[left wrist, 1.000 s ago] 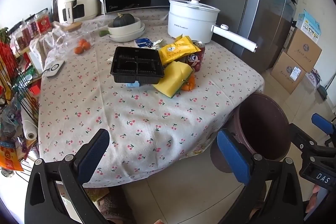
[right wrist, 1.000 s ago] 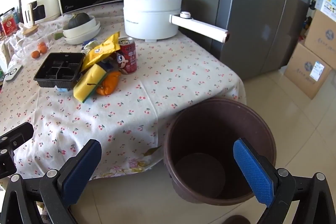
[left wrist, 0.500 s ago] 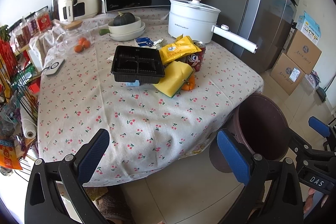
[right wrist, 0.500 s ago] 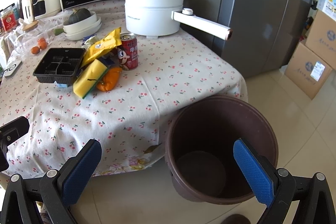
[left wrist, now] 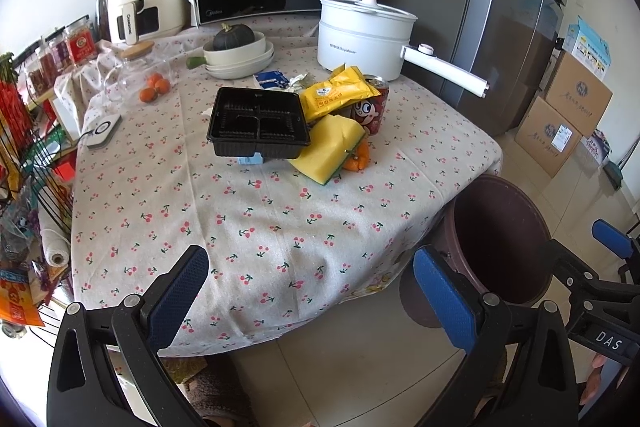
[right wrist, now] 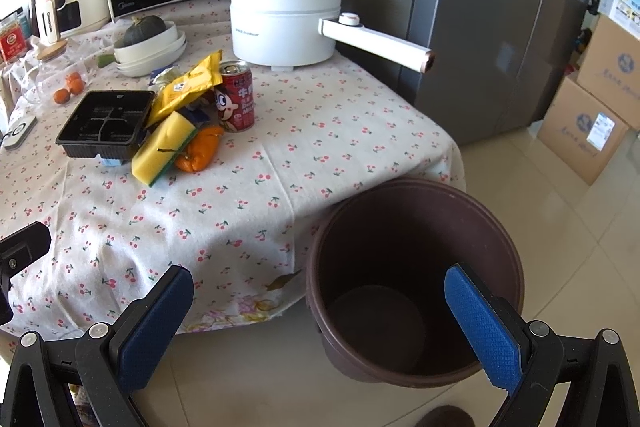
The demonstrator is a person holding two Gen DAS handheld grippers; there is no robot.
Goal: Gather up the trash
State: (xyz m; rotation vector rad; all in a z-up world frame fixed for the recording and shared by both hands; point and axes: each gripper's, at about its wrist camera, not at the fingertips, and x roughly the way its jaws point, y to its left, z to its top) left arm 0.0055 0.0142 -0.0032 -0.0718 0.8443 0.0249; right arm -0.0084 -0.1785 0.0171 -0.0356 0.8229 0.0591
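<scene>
trash cluster on tabletop [left wrist: 280,227] centre: black tray [left wrist: 259,121], yellow sponge [left wrist: 328,147], yellow packet [left wrist: 334,95], red can [left wrist: 370,109], all touching. brown bin [right wrist: 416,279] stands on floor beside tabletop edge. left tool [left wrist: 310,293] wide, empty. right tool [right wrist: 320,323] wide, empty, above bin.

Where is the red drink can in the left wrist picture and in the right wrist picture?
Left wrist view: the red can stands upper middle, right of the black tray.
Right wrist view: the red can stands upper left of centre.
Shared landmark: the white pot behind it.
</scene>
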